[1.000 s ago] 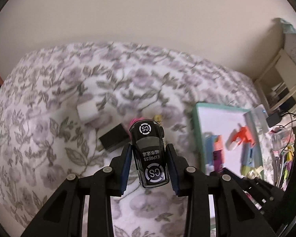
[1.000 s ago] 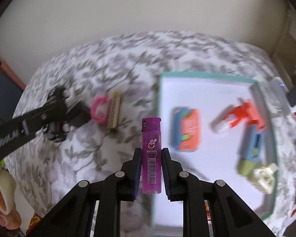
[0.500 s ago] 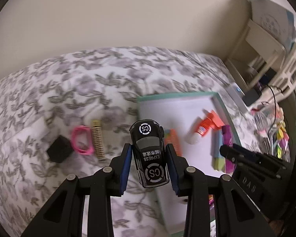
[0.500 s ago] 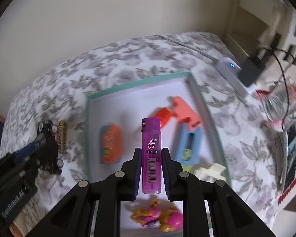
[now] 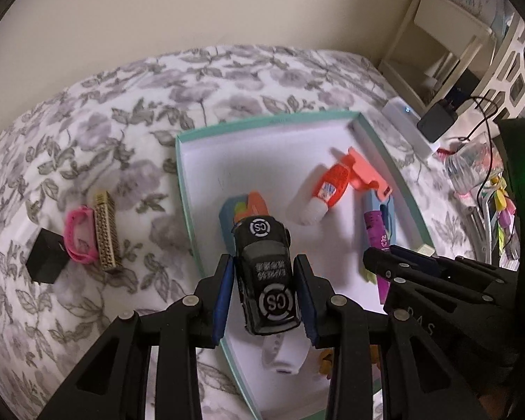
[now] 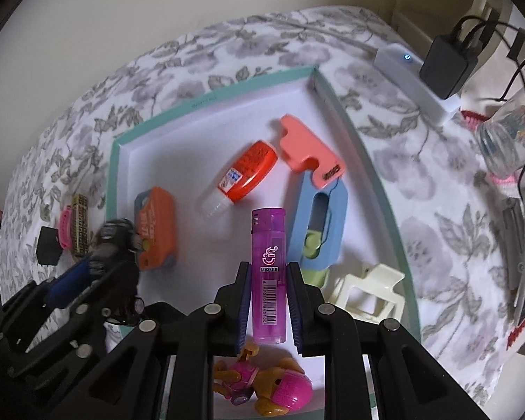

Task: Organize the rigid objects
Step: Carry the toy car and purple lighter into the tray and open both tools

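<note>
Left gripper (image 5: 264, 276) clamps the car (image 5: 266, 273) by its sides over the tray (image 5: 182, 175); right gripper (image 6: 268, 301) pinches the lighter (image 6: 267, 276) mid-body. Both look light, hard, slick.

Car (image 5: 266, 273) between left jaws: glossy black plastic, smooth.
Lighter (image 6: 268, 273) between right jaws: translucent purple plastic, glossy.
Tray (image 6: 206, 99) under both jaws: matt card, white inside, teal rim.
Cloth (image 5: 227, 80) beyond tray: matt floral fabric.
Clip (image 6: 365, 292) right of right jaws: cream plastic, slight sheen.
</note>
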